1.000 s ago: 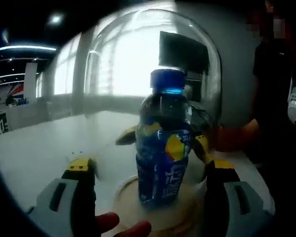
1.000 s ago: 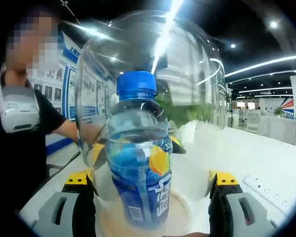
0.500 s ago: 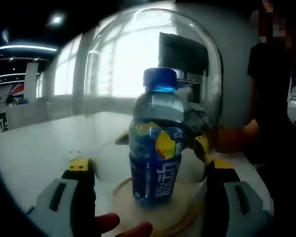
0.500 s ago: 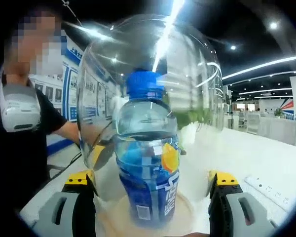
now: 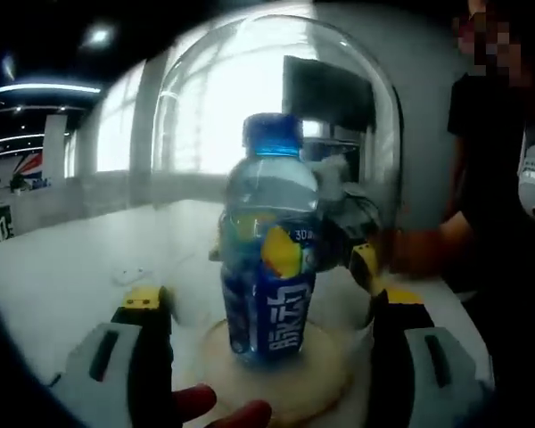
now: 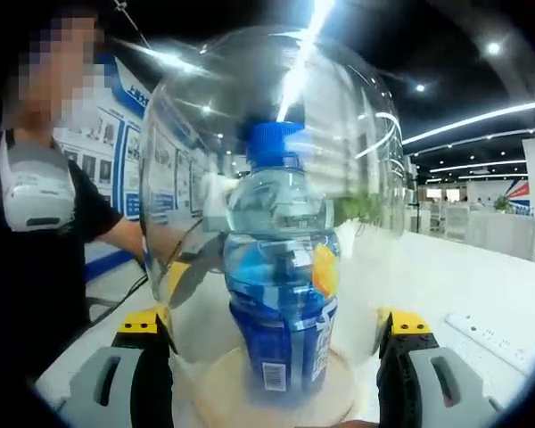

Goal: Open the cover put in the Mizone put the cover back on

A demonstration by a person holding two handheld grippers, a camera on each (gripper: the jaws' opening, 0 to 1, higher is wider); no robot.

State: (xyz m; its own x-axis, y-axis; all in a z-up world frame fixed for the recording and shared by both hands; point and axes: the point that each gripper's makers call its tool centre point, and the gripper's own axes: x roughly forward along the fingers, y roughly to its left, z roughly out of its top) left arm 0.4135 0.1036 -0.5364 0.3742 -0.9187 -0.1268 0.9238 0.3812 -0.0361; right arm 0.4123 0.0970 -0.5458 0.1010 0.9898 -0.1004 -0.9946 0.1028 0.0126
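A blue-capped Mizone bottle (image 5: 267, 294) (image 6: 281, 303) stands upright on a round wooden base (image 5: 330, 383) (image 6: 214, 392). A clear glass dome cover (image 5: 357, 134) (image 6: 187, 134) surrounds it, its lower rim down near the base. My left gripper (image 5: 272, 299) has its jaws spread wide against the dome's two sides. The right gripper (image 6: 275, 323) clasps the dome the same way from the other side. Through the glass, the right gripper's yellow fingertip (image 5: 366, 263) shows in the left gripper view. The left gripper's fingertip (image 6: 176, 276) shows in the right gripper view.
The base sits on a white table (image 5: 62, 267) (image 6: 464, 276). A person in a black top (image 5: 490, 178) (image 6: 45, 223) stands close beside the table. A white power strip (image 6: 495, 334) lies on the table. A hand's fingers (image 5: 223, 412) show between the left jaws.
The bottle, tilted and off-centre a second ago, now stands straight over the base's middle and looks smaller in both views. The dome keeps its place between both pairs of jaws.
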